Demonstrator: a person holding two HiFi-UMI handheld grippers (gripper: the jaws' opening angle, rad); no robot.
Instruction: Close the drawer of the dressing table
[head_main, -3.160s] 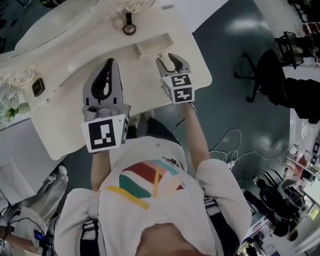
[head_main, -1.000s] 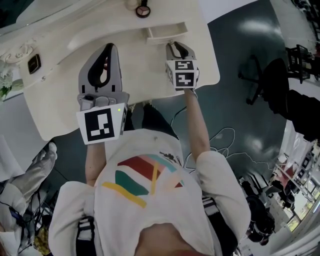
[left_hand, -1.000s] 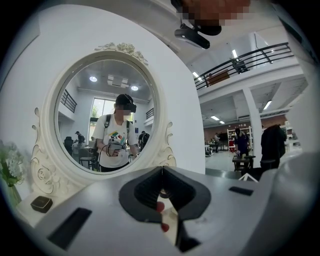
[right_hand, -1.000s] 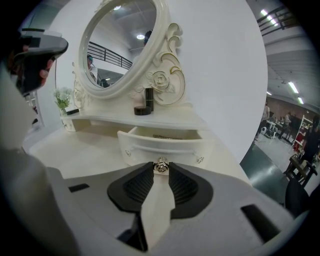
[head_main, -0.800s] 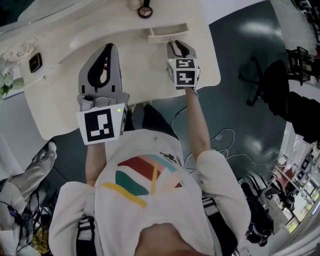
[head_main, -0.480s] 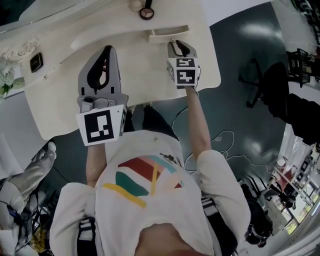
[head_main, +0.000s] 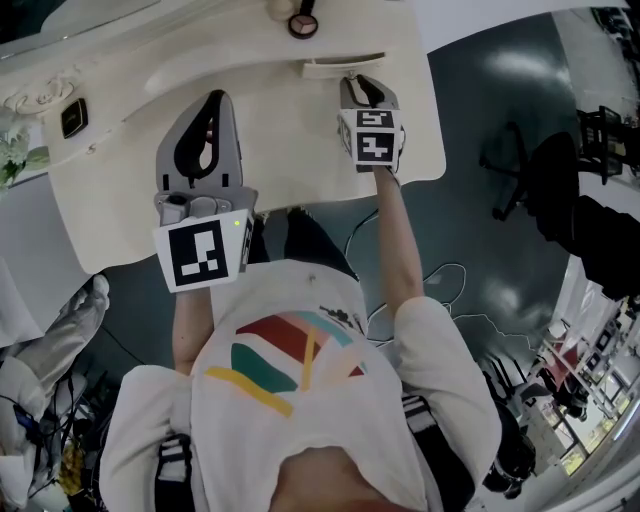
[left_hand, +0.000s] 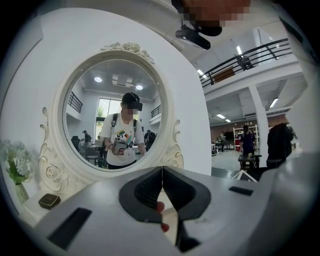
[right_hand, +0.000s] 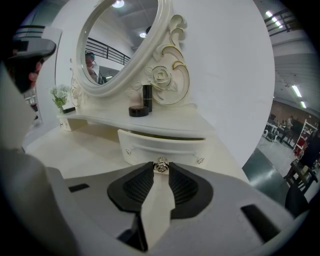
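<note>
**Drawer** (right_hand: 160, 142) – cream front with a raised moulding, sitting under the low shelf (right_hand: 150, 122) of the dressing table. It is standing slightly out from the shelf edge, with a dark gap showing above its front. In the head view a narrow strip of its inside is still showing.

**Drawer knob** (right_hand: 161, 166) – small metal rosette, sitting at the middle of the drawer front.

**Right gripper** (head_main: 357, 80) – reaching forward over the surface (head_main: 290, 140) to the drawer front and tilting downward. Its ribbed black pads are clenching on the drawer knob, one on each side.

**Left gripper** (left_hand: 162, 171) – hanging over the surface well to the left of the drawer and pointing nearly level at the mirror. Its jaws are pressing together tip to tip and are grasping nothing.

**Mirror** (left_hand: 112, 120) – oval, in a carved cream frame with rose ornaments, rising behind the drawer and to its left. It is reflecting the person in a white shirt.

**Black bottle** (right_hand: 146, 97) and **round dark compact** (right_hand: 138, 111) – standing side by side on the shelf directly above the drawer, the compact just in front of the bottle.

**Vase of white flowers** (left_hand: 15, 165) and **small dark box** (left_hand: 50, 200) – sitting at the far left end of the shelf, well apart from the drawer.

**Black office chair** (head_main: 540, 150) – standing on the dark floor far to the right of the drawer.
</note>
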